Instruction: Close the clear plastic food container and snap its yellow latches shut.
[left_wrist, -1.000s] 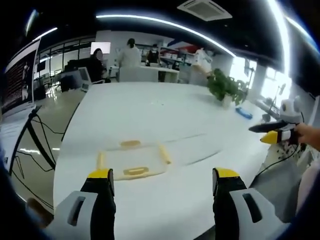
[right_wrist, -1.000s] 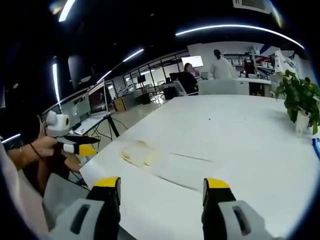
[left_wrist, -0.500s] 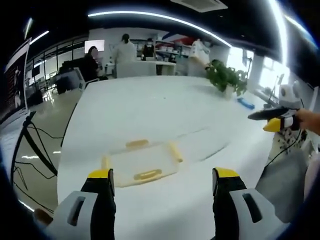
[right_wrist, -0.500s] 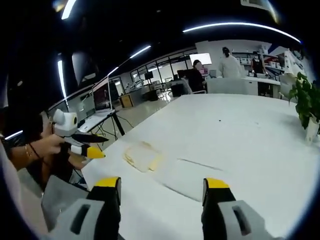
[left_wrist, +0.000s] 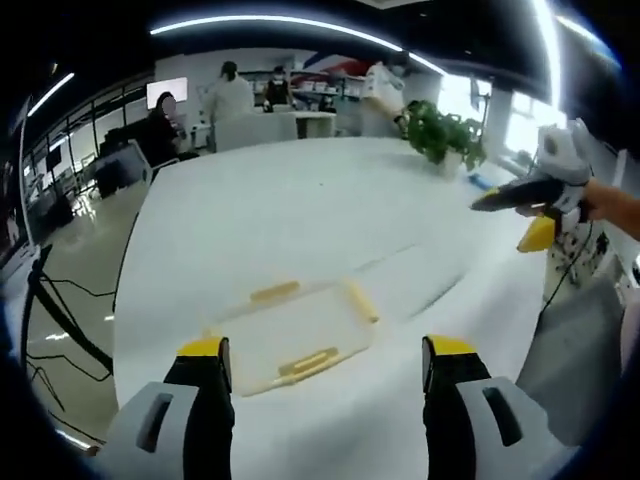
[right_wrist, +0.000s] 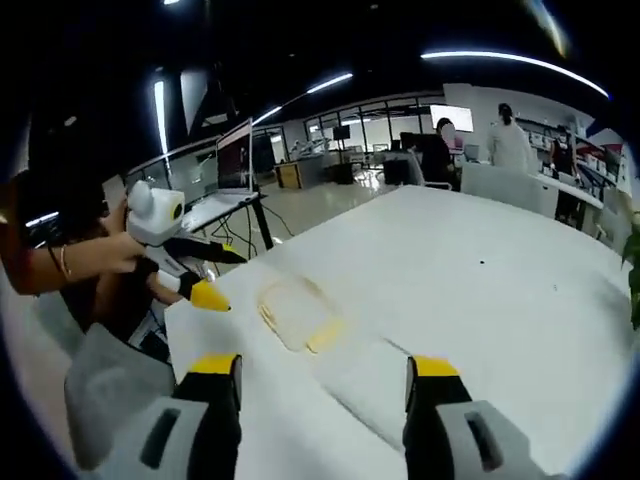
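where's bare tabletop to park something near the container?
Wide bare stretch of the white table beyond the clear plastic food container with yellow latches, running to the potted green plant at the far right. Also bare between container and right edge. Tightest at the near-left corner, where the container sits.

Left gripper (left_wrist: 326, 365) w/ jaws apart above white table (left_wrist: 300, 210), clear container (left_wrist: 290, 330) w/ yellow latches (left_wrist: 308, 362) just ahead, right gripper (left_wrist: 528, 205) at right edge, potted plant (left_wrist: 440, 135) far side.

Right tongs (left_wrist: 530, 215) raised higher, left tongs (right_wrist: 205, 290) nearer the container (left_wrist: 290, 335)
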